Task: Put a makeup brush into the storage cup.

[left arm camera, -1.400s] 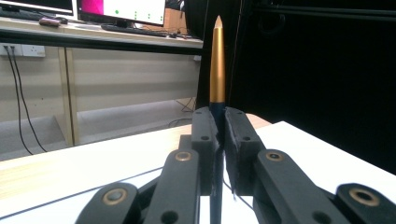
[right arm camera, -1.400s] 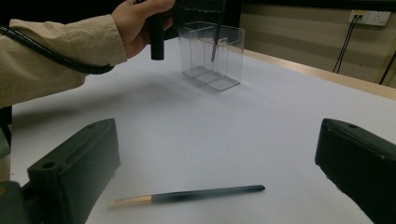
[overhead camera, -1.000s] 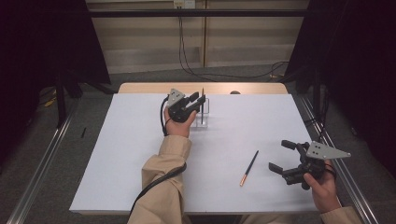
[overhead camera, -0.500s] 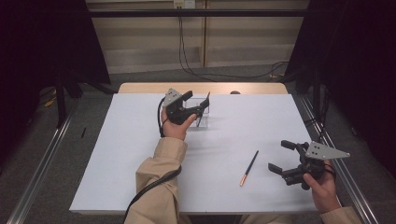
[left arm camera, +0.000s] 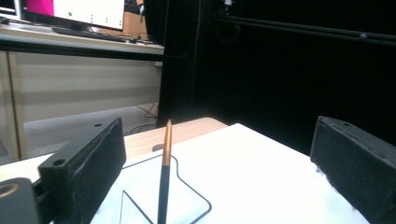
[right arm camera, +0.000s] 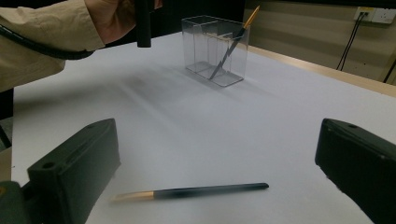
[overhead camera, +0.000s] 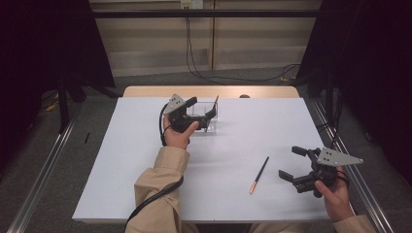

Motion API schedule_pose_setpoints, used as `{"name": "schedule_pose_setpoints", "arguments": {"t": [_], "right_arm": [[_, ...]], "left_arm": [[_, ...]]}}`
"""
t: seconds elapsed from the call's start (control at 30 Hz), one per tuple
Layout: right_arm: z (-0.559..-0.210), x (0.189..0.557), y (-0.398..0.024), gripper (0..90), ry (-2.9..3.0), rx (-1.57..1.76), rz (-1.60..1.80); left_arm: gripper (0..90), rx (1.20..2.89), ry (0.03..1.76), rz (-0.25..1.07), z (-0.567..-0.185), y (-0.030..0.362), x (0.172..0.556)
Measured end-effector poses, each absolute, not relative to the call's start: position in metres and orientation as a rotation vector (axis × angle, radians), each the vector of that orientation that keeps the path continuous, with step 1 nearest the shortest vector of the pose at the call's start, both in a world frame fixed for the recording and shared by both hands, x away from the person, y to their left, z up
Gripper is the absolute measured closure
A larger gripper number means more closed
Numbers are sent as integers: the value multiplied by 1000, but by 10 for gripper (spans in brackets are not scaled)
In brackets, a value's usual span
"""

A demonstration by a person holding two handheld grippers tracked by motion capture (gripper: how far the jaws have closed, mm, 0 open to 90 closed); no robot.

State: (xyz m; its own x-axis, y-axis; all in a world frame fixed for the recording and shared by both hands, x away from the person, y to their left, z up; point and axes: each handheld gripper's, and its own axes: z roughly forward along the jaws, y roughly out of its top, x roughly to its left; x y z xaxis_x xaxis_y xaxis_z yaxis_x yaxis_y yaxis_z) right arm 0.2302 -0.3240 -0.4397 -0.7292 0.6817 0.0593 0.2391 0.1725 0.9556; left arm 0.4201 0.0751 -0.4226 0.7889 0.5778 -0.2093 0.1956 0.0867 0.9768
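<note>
A clear plastic box (overhead camera: 210, 121) stands on the white table at the back centre. A black pen with a gold end (overhead camera: 214, 110) leans inside it. My left gripper (overhead camera: 204, 106) is at the box with its jaws wide apart; they have just been opening. In the left gripper view the pen (left arm camera: 164, 182) stands free between the jaws, touching neither. A second black and gold pen (overhead camera: 259, 174) lies flat on the table at the front right. My right gripper (overhead camera: 293, 163) is open just right of it, and that pen (right arm camera: 196, 191) lies ahead between its jaws.
The white sheet (overhead camera: 121, 165) covers the table, whose wooden edge (overhead camera: 145, 91) shows at the back. Metal rails (overhead camera: 43, 174) run along both sides. In the right gripper view the clear box (right arm camera: 210, 60) stands beyond the lying pen, with the other hand and sleeve (right arm camera: 51, 28) at the left.
The left gripper's jaws have opened and let go of the pen, which now leans in the clear box. The left hand drew back slightly. The right gripper has not moved.
</note>
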Motion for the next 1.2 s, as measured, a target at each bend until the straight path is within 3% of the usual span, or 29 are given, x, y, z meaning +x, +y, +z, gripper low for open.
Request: {"name": "schedule_pose_setpoints", "arguments": {"t": [1.2], "right_arm": [[-440,230,-322,0,2076,864,1582]], "left_arm": [[1,1554,580,294,-422,130,383]]}}
